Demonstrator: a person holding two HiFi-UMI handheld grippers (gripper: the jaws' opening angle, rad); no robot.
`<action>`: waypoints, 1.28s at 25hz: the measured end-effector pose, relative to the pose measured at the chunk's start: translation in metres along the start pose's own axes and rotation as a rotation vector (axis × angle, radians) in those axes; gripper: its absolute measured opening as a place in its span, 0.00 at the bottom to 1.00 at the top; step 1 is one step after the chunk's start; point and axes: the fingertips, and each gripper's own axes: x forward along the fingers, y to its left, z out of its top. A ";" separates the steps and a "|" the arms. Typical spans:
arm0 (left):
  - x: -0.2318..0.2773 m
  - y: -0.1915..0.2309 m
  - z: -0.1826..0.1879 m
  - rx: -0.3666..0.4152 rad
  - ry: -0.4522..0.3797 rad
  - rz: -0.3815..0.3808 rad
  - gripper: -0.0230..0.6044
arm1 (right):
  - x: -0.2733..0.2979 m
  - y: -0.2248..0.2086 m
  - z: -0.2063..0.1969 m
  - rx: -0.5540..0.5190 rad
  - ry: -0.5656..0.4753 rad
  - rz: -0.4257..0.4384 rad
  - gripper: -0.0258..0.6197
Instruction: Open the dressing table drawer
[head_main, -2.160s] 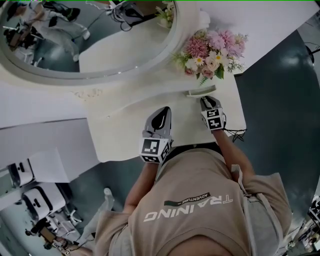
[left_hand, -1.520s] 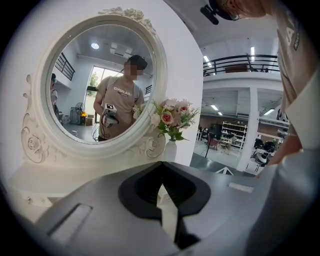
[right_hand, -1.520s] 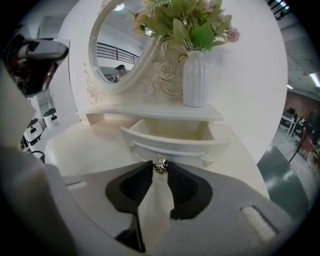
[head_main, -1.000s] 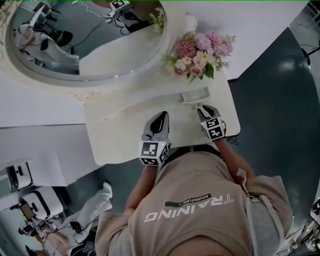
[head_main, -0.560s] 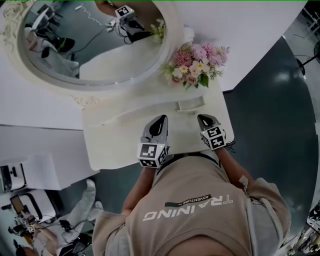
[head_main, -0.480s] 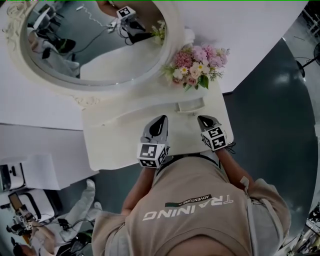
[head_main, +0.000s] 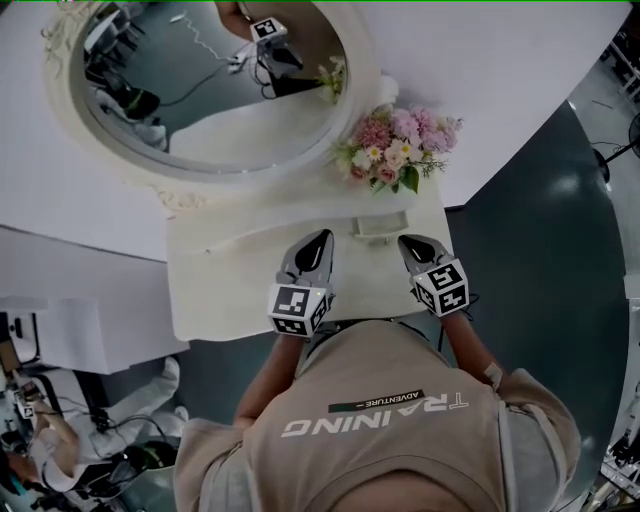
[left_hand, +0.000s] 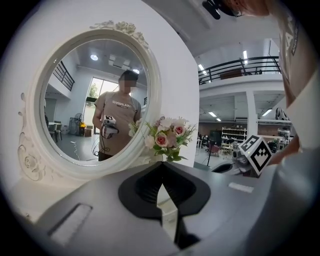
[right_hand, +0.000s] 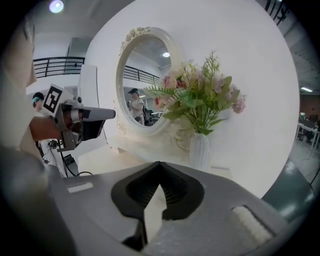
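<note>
1. Standing out from the low ledge at the back of the table (head_main: 230, 290), the drawer (head_main: 380, 225) is seen as a small pale box just below the flowers (head_main: 400, 150)
2. The left gripper (head_main: 321, 238) is held over the table top, left of the drawer; its jaws are closed tip to tip and nothing is gripped
3. The right gripper (head_main: 406, 241) is held near the drawer's right corner; its jaws are likewise pressed together, with nothing between them
4. "TRAINING" is read in large white letters on the person's beige shirt (head_main: 400, 450), with "ADVENTURE" in smaller print on a dark bar beside it
5. Black-and-white square markers are borne on the left cube (head_main: 293, 305) and the right cube (head_main: 442, 288)
6. An oval mirror (head_main: 210, 90) is set behind the table, and the person is reflected in it
</note>
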 end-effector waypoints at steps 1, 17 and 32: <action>0.000 0.001 0.003 0.002 -0.004 0.002 0.07 | -0.003 0.002 0.008 -0.027 -0.013 0.002 0.04; -0.016 0.006 0.056 -0.007 -0.070 -0.007 0.07 | -0.044 0.032 0.142 -0.178 -0.287 0.047 0.04; -0.012 0.013 0.104 0.060 -0.142 -0.010 0.07 | -0.066 0.028 0.196 -0.198 -0.382 -0.008 0.04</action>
